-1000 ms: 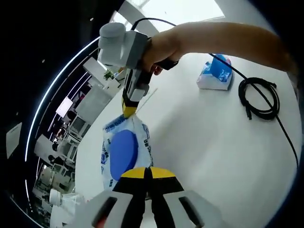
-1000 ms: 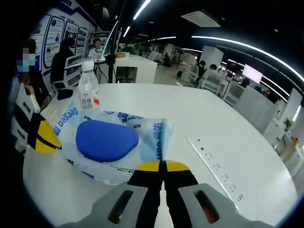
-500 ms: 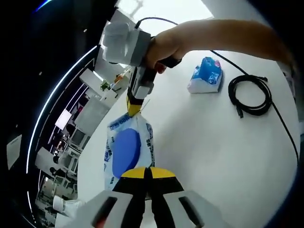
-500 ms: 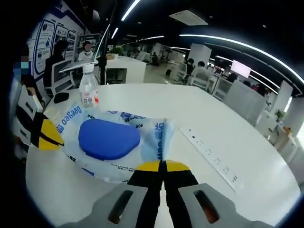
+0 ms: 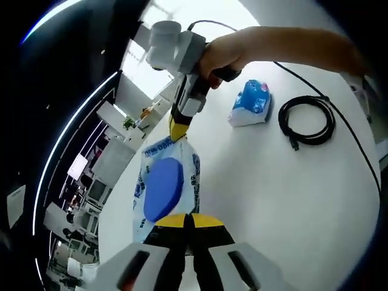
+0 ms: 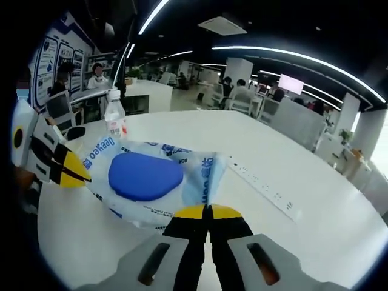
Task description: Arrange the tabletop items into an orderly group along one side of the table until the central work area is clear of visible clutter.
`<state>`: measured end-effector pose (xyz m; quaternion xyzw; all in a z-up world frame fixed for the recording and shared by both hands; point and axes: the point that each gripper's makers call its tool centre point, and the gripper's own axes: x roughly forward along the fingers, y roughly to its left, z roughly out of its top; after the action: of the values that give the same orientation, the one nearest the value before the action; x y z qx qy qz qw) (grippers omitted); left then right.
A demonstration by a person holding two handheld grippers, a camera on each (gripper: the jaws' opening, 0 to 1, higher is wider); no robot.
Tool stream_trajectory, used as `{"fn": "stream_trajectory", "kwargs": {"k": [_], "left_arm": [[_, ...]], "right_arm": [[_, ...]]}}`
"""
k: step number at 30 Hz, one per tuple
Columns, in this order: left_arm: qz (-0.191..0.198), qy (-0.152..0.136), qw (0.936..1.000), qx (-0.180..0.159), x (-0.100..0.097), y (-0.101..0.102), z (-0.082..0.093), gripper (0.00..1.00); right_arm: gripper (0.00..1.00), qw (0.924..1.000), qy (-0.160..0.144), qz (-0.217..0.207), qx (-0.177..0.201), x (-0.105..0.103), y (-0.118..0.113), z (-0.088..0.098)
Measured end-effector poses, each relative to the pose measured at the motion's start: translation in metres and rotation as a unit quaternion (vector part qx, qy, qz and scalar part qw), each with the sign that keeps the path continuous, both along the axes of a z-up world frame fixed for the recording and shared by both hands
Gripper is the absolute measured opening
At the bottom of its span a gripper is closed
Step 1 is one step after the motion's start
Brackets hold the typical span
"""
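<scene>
Both grippers carry the wipes pack (image 5: 162, 185) toward a table side.
Left gripper (image 5: 189, 216) and right gripper (image 6: 208, 208) each pinch an end closed; next, set it down beside the tissue pack (image 5: 248, 104).

The wipes pack (image 6: 151, 182) reads "Deeyeo" in blue letters.

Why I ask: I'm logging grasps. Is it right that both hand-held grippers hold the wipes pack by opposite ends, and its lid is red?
Not quite: the lid is blue, as the right gripper view shows. Left hand-held gripper and right hand-held gripper do hold the wipes pack by opposite ends.
</scene>
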<state>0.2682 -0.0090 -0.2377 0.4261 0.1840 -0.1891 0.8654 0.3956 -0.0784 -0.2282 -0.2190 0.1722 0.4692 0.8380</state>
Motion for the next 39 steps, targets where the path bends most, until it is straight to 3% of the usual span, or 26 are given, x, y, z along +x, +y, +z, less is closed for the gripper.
{"fn": "stream_trajectory", "kwargs": {"k": [7, 14, 25, 39], "left_arm": [[-0.029, -0.001, 0.9996, 0.006, 0.003, -0.007, -0.001, 0.0], [-0.051, 0.006, 0.9983, 0.027, 0.005, -0.011, -0.005, 0.0], [-0.086, 0.006, 0.9953, 0.043, 0.009, -0.03, -0.006, 0.0], [-0.105, 0.016, 0.9927, 0.057, 0.008, -0.035, -0.011, 0.0]], "right_arm": [[0.0, 0.9996, 0.002, -0.027, 0.005, 0.002, -0.029, 0.002], [0.0, 0.9976, 0.023, -0.056, 0.035, -0.01, -0.049, -0.004], [0.0, 0.9953, 0.026, -0.085, 0.041, -0.025, -0.08, -0.009], [0.0, 0.9923, 0.033, -0.107, 0.053, -0.046, -0.094, -0.014]]}}
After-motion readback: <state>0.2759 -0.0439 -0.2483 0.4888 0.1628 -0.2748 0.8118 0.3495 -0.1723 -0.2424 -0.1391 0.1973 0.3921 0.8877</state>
